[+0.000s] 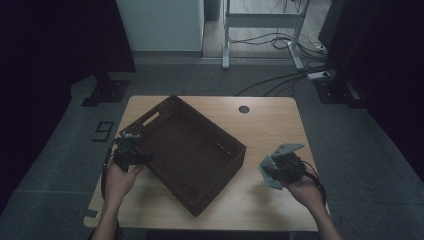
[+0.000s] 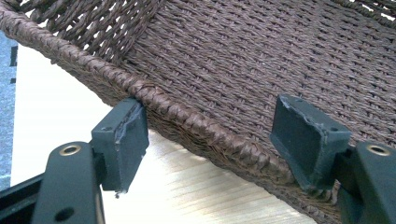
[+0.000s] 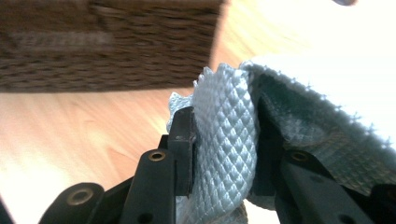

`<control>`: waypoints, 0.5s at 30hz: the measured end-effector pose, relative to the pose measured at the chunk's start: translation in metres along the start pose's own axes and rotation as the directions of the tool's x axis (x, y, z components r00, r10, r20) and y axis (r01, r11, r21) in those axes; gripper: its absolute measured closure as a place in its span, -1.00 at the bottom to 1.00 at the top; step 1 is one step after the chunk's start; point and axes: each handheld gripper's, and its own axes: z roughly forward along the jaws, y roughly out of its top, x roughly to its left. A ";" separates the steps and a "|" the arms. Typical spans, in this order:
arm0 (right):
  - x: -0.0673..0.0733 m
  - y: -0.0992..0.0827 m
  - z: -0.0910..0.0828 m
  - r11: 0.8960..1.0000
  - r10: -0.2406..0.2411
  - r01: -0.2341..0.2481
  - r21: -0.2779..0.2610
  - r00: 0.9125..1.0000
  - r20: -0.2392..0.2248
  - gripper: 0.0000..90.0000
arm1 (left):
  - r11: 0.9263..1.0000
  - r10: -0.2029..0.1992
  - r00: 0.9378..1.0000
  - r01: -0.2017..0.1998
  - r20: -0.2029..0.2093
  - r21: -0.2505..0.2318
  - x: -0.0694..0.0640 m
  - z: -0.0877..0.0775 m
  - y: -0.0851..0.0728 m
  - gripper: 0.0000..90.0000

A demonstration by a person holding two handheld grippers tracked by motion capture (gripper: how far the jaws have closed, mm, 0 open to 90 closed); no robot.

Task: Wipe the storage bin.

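One wicker basket [image 1: 187, 150] was set at centre frame on the table [image 1: 270, 125], its rim straddled by the left gripper [image 2: 210, 140], jaws unclenched, seemingly to steady it. At lower right, a grey cloth [image 3: 224, 135] was clenched in the right gripper [image 3: 224, 149], likely bound for the basket.

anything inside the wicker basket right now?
Nothing shows on the woven floor of the basket in the high view. The pale cloth is outside it, clamped in the right gripper. The dim near corner is hard to read.
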 end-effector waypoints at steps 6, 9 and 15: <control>-0.027 -0.013 -0.012 0.998 0.063 -0.063 0.000 0.995 0.071 0.49 | 1.000 0.000 1.000 0.000 0.000 0.000 0.000 0.000 0.000 -0.39; -0.038 -0.019 -0.017 0.996 0.093 -0.093 0.003 0.991 0.099 0.49 | 1.000 0.000 1.000 0.000 0.000 0.001 0.000 0.000 0.000 -0.39; -0.055 -0.031 -0.022 0.990 0.137 -0.140 0.008 0.980 0.142 0.49 | 1.000 0.000 1.000 0.000 -0.001 0.001 0.000 0.000 0.000 -0.39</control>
